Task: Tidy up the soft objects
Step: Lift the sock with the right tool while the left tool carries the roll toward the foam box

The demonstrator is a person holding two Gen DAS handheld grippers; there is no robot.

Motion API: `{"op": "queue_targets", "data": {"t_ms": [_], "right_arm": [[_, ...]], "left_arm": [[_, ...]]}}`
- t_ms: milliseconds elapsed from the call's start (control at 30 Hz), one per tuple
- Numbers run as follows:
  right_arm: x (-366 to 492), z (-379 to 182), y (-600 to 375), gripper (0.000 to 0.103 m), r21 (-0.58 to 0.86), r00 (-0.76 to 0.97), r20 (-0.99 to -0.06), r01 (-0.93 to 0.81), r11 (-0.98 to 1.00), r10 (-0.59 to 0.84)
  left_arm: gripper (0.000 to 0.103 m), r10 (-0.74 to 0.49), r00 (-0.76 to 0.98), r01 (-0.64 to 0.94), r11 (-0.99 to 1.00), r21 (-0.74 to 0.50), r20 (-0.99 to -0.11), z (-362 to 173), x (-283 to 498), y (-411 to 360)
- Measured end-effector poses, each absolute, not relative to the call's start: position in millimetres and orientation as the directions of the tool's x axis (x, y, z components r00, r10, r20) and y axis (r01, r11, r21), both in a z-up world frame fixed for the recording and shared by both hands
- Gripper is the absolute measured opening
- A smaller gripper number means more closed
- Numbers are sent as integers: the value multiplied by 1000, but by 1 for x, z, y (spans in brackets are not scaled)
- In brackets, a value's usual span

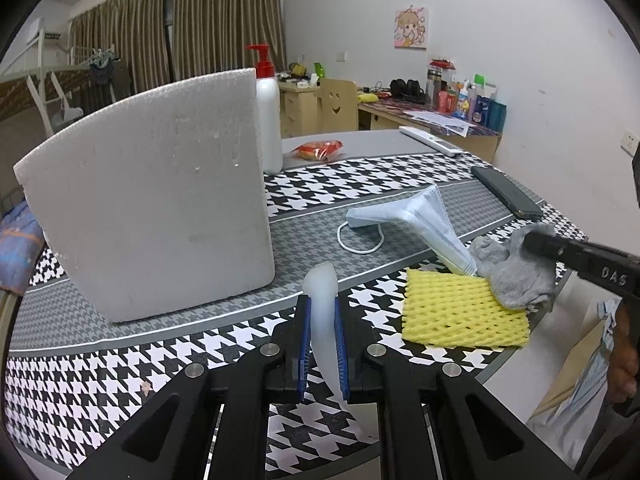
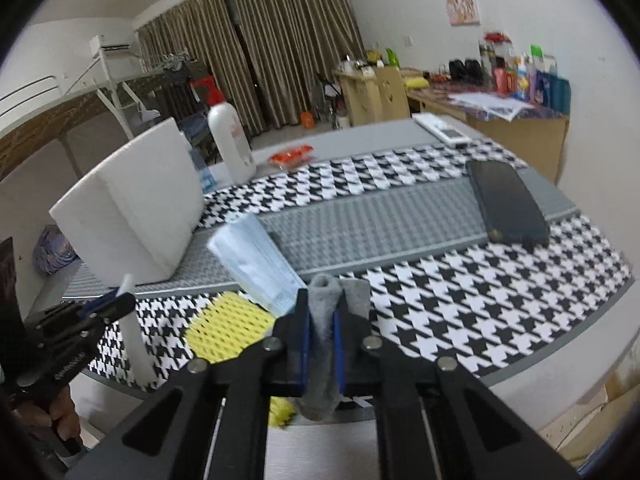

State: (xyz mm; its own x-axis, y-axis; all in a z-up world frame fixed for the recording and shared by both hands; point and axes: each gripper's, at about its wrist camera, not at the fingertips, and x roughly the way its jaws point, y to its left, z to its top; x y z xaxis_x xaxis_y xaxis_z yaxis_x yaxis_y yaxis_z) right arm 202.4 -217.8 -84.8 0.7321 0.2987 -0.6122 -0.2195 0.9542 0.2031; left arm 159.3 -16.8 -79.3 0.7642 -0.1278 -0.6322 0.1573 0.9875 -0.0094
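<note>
Left gripper [image 1: 322,316] is clamped on a white foam strip [image 1: 322,304], near the foam box [image 1: 152,200]; right gripper [image 2: 320,320] is pinched on a grey sock [image 2: 322,344] over the yellow foam net [image 1: 460,312], beside the face mask [image 1: 420,220]

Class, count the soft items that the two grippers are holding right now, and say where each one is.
2. A white foam strip is clamped in the left gripper; a grey sock is clamped in the right gripper, above the yellow foam net. None seems hidden.

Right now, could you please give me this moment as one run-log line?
left gripper: shut on white strip | right gripper: shut on grey sock | yellow net, mask: on table
</note>
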Motion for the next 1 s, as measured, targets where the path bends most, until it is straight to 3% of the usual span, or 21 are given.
{"op": "queue_targets", "data": {"t_ms": [567, 1000], "right_arm": [[197, -40, -210, 9, 137, 798, -542, -228, 964, 265], [189, -21, -184, 9, 108, 808, -488, -321, 941, 331]], "left_arm": [[12, -133, 791, 160, 987, -8, -597, -63, 153, -10], [12, -135, 837, 158, 987, -2, -530, -31, 143, -2]]}}
